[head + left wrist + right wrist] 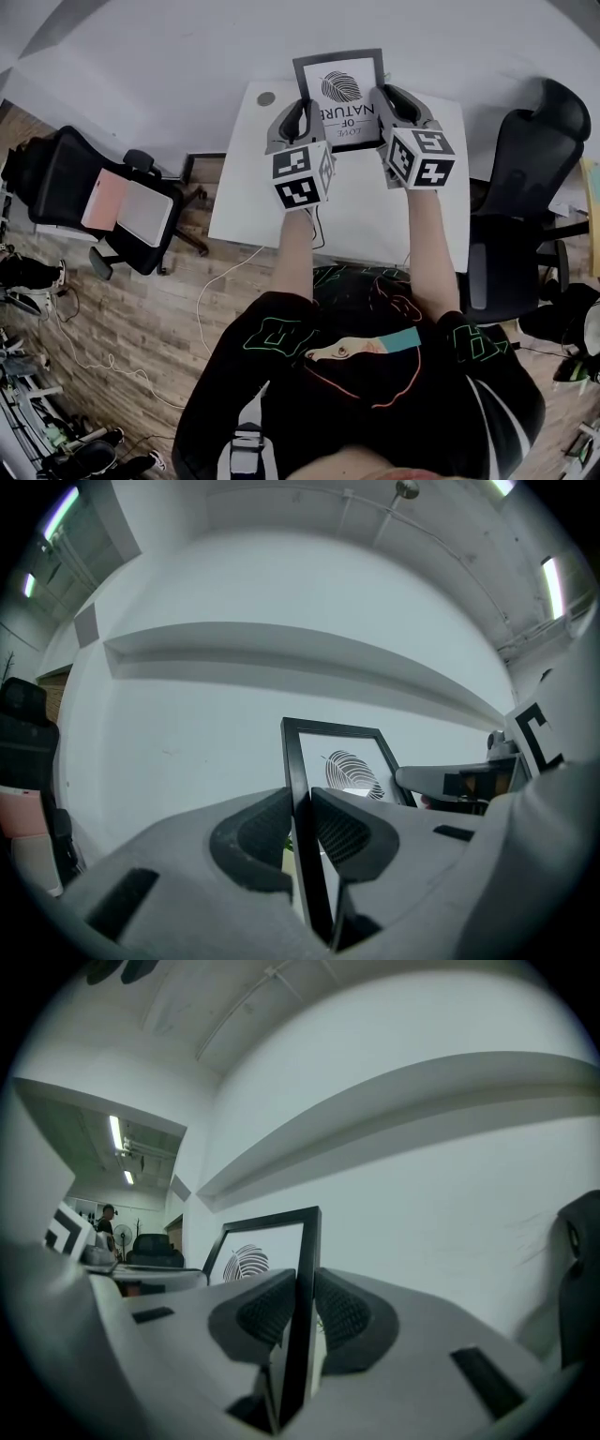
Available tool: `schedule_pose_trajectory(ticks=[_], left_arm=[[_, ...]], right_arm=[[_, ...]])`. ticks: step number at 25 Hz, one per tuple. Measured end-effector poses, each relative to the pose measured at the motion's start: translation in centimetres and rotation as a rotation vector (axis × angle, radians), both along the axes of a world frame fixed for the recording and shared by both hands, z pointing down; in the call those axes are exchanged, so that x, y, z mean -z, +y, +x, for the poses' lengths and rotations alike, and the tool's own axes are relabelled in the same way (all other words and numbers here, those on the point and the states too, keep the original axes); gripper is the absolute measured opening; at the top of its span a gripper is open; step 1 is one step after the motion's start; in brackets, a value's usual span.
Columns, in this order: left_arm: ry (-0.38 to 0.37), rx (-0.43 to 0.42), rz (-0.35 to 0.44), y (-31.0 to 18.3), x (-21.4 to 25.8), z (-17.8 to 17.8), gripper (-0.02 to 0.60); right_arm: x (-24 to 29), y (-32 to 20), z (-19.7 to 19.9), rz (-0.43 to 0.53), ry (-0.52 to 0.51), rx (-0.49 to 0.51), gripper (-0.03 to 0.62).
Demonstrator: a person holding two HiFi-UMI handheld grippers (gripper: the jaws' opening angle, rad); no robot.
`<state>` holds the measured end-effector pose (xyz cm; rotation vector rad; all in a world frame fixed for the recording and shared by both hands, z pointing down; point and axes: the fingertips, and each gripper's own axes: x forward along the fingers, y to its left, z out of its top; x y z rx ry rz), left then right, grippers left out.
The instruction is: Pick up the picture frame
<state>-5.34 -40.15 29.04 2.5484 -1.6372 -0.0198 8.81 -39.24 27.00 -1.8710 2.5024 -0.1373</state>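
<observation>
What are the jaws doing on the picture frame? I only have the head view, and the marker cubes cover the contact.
Observer: In its own view the left gripper is shut on the picture frame, with pads pressed on both faces of one black side rail.
Operator: Right side the same?
Observer: Yes. The right gripper clamps the opposite rail, one pad on the front and one on the back.
Operator: What's ahead of the frame?
Observer: A plain white wall with a long ledge running across it.
</observation>
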Motion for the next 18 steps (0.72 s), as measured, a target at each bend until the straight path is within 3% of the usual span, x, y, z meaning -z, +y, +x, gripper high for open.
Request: schedule_pose_trajectory(ticks=[18], left_arm=[[-0.011,-0.008,0.000,-0.65,-0.12,0.45,0.072]], right_arm=[[-0.32,-0.60,0.42,-0.003,0.001,0.004,0.072]])
